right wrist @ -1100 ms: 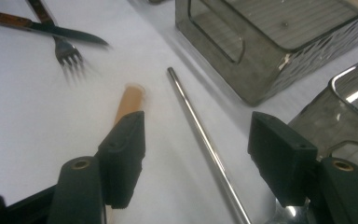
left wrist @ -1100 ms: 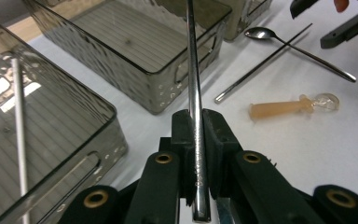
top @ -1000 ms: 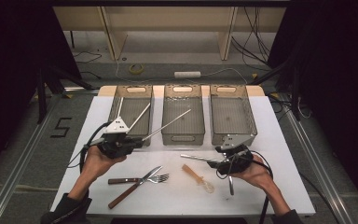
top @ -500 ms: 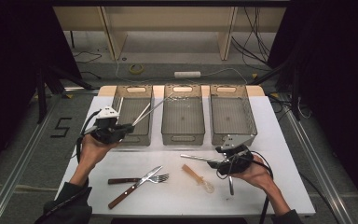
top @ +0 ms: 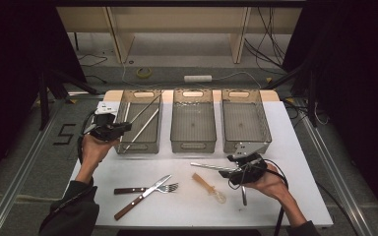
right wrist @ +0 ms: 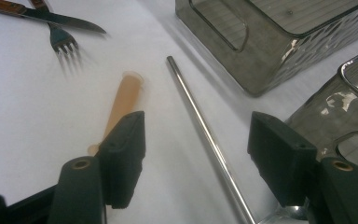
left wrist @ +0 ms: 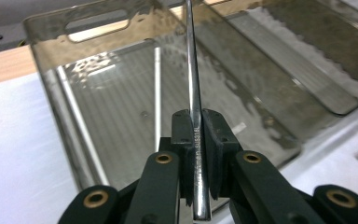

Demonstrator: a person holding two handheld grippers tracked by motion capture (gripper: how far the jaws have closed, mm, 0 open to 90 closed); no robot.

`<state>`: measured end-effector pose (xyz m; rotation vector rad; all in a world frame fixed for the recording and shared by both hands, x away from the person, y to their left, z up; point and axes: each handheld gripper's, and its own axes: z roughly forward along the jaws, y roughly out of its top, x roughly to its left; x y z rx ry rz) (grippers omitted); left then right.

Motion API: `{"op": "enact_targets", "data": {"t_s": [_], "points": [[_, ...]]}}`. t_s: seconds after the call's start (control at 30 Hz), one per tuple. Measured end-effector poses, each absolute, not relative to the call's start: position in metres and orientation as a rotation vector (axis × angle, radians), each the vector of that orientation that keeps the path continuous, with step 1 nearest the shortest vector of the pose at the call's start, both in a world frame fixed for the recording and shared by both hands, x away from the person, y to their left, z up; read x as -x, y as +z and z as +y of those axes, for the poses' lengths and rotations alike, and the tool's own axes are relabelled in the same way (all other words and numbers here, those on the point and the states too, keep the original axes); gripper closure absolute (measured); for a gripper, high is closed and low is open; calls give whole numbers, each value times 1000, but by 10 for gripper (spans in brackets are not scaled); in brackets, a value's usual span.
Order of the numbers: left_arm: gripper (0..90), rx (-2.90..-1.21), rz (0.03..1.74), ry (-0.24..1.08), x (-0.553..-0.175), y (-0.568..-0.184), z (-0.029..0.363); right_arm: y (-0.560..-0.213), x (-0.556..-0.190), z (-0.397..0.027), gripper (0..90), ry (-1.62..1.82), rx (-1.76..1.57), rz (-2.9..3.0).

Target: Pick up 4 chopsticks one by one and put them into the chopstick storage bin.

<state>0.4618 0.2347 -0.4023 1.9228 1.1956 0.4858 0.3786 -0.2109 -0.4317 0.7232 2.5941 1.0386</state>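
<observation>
Left tool (left wrist: 196,140) clenched on a long, thin steel rod (left wrist: 192,70), its axis running straight ahead over the smoky transparent plastic bin (left wrist: 51,93) beneath.

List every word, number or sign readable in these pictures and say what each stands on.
"5": a large dark numeral on the floor left of the table.
Stamped lettering on the metal utensil handle clamped in the left gripper: too blurred to read with certainty.
No other text is readable.

Grey floor (top: 24,162), pale shelving (top: 177,29), perhaps dark curtains (top: 354,73).
</observation>
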Motion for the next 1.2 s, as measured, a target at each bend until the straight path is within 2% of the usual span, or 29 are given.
{"op": "enact_targets", "data": {"t_s": [0.8,1.03,1.2], "points": [[817,-1938,1332,499,-481,-425,244,-432,-379,-210,379,1037,-719,2600],[545,-1916,1277,459,-476,-414,238,-432,-379,-210,379,1041,-715,2599],[423,-1891,1216,410,-469,-406,233,-431,-379,-211,379,1041,-715,2601]]}}
